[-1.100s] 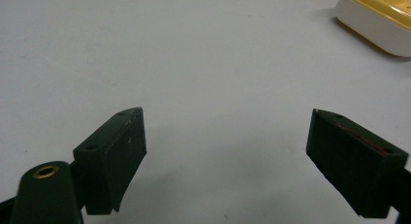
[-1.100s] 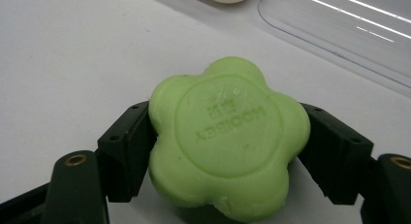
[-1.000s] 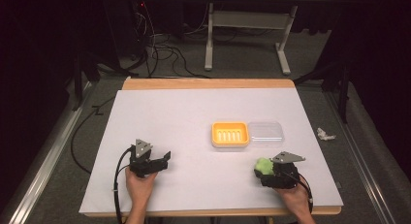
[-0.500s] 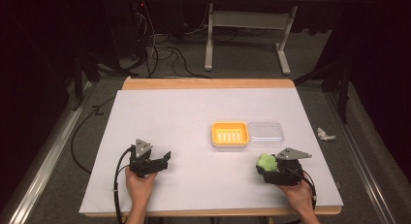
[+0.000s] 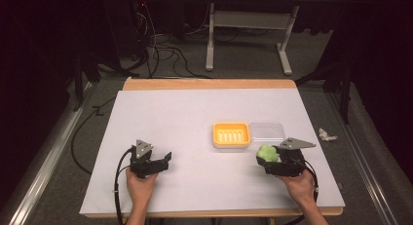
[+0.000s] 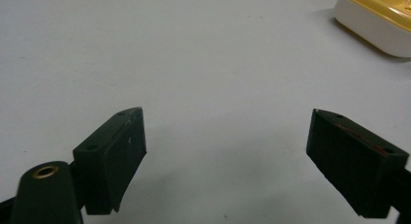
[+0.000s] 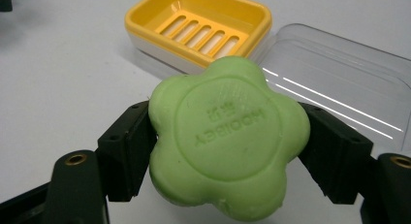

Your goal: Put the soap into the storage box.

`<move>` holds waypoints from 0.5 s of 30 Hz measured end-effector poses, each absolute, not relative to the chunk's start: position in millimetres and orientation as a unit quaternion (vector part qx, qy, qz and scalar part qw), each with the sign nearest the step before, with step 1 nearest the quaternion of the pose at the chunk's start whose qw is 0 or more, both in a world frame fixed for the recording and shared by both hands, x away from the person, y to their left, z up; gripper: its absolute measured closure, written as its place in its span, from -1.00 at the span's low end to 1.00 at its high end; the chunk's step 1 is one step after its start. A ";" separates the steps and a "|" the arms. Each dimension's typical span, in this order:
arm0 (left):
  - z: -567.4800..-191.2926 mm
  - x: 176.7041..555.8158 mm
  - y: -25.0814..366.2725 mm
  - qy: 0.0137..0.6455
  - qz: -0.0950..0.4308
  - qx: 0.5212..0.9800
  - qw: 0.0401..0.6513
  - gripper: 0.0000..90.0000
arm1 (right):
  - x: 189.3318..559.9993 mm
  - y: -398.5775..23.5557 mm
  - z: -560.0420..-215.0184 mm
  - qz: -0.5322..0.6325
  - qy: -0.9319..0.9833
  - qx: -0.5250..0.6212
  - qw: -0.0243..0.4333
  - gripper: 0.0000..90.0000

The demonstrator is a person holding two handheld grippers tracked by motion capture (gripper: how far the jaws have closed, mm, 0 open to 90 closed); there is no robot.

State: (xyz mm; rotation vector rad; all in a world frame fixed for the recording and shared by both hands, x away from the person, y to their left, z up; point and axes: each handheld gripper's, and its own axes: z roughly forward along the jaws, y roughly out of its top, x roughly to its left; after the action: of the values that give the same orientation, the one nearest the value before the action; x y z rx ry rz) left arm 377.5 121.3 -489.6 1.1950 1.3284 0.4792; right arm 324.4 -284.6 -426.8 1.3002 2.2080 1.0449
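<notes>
A green flower-shaped soap (image 7: 228,136) is clamped between the jaws of my right gripper (image 5: 267,159), held a little above the white table cover; from above the soap (image 5: 267,152) shows at the gripper's front. Just beyond it stands a yellow slotted soap dish (image 7: 201,27) with a white base, also in the high view (image 5: 231,135). A clear plastic lid (image 7: 339,76) lies to the dish's right (image 5: 267,133). My left gripper (image 6: 228,161) rests open near the front left (image 5: 167,161), nothing between its jaws.
The white cover (image 5: 195,113) spans the wooden table (image 5: 209,84). A crumpled white scrap (image 5: 327,135) lies on the floor beyond the right edge. Cables and a table frame (image 5: 248,25) stand on the floor behind.
The right gripper with the soap has lifted and shifted slightly toward the dish. The left gripper has stayed put.
</notes>
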 end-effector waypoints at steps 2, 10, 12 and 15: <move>-489.5 377.7 121.2 0.574 0.206 0.515 0.602 -0.67 | 327.3 -283.2 -425.1 0.373 0.784 0.461 0.185 -0.41; -489.7 377.4 120.9 0.574 0.207 0.517 0.601 -0.67 | 343.3 -272.2 -415.9 0.377 0.785 0.458 0.178 -0.40; -489.7 377.6 121.0 0.574 0.206 0.517 0.601 -0.67 | 347.1 -270.4 -413.4 0.381 0.784 0.458 0.175 -0.41; -489.6 377.5 121.2 0.574 0.207 0.516 0.602 -0.67 | 353.0 -267.1 -410.9 0.382 0.784 0.459 0.172 -0.40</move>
State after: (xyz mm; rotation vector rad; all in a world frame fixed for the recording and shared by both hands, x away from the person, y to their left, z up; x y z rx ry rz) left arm 377.5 121.2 -489.6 1.1958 1.3289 0.4789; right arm 353.0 -267.1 -410.9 1.3025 2.2239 1.0833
